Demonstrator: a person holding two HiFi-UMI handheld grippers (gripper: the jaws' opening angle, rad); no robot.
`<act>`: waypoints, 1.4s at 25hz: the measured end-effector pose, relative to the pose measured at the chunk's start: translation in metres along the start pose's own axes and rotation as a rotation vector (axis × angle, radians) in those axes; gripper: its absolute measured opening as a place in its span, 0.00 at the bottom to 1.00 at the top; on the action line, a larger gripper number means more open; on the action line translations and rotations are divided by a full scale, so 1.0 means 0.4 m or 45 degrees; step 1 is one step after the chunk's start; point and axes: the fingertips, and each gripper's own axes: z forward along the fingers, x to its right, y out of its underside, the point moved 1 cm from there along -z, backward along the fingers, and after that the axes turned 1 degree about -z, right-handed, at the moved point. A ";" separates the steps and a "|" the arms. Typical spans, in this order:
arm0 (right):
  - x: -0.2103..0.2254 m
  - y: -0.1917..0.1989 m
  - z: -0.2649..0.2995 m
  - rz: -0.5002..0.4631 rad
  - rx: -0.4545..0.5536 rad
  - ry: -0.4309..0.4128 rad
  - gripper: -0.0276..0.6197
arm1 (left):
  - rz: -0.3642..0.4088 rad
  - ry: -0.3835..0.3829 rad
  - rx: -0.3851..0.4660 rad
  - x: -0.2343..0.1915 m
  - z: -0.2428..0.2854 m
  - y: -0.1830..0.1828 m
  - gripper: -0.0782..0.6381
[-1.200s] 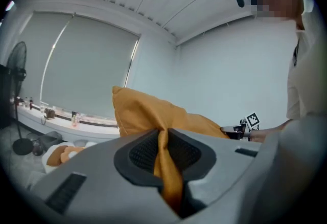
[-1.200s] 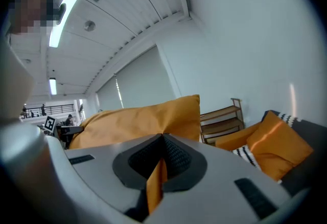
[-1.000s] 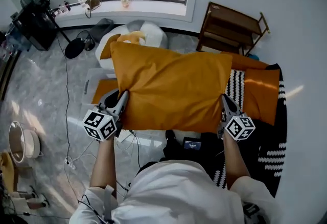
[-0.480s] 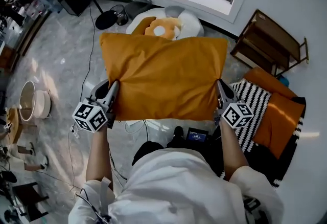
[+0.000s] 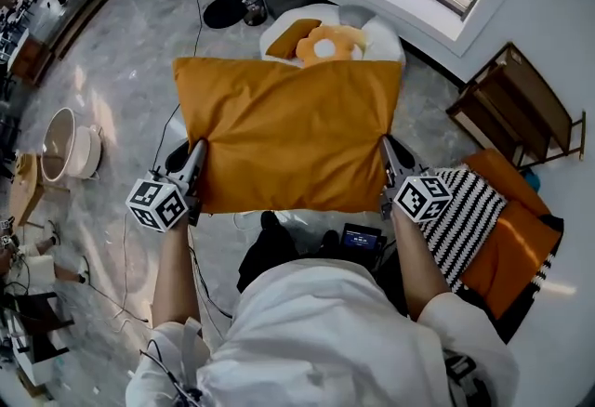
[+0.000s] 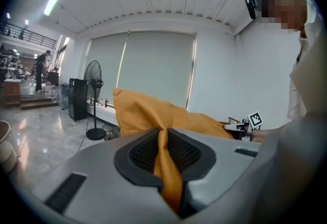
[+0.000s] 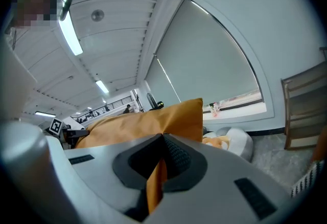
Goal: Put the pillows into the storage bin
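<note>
Now you hold the orange pillow point(image 5: 288, 136) stretched flat in the air, left gripper point(image 5: 197, 154) and right gripper point(image 5: 389, 150) each clamped on fabric at a near corner, likely to keep it level for the white storage bin point(image 5: 390, 43) past its far edge

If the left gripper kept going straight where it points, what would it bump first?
The orange pillow. The left gripper is pinching its edge, so the pillow's bulk lies straight ahead. Past it, probably the window with its blind down, though depth is unclear.
</note>
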 end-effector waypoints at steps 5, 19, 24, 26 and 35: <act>-0.058 0.046 0.121 0.013 -0.060 0.010 0.09 | -0.063 -0.004 -0.044 -0.158 0.009 0.040 0.19; -0.187 0.281 0.462 0.118 -0.214 0.252 0.09 | -0.120 0.200 -0.263 -0.656 0.168 0.121 0.19; -0.180 0.386 0.565 0.201 -0.252 0.308 0.09 | -0.115 0.241 -0.365 -0.789 0.256 0.186 0.19; -0.167 0.435 0.604 0.229 -0.275 0.321 0.09 | -0.126 0.236 -0.390 -0.837 0.298 0.219 0.19; -0.007 0.693 0.759 0.380 -0.417 0.392 0.09 | -0.164 0.167 -0.599 -0.986 0.546 0.468 0.19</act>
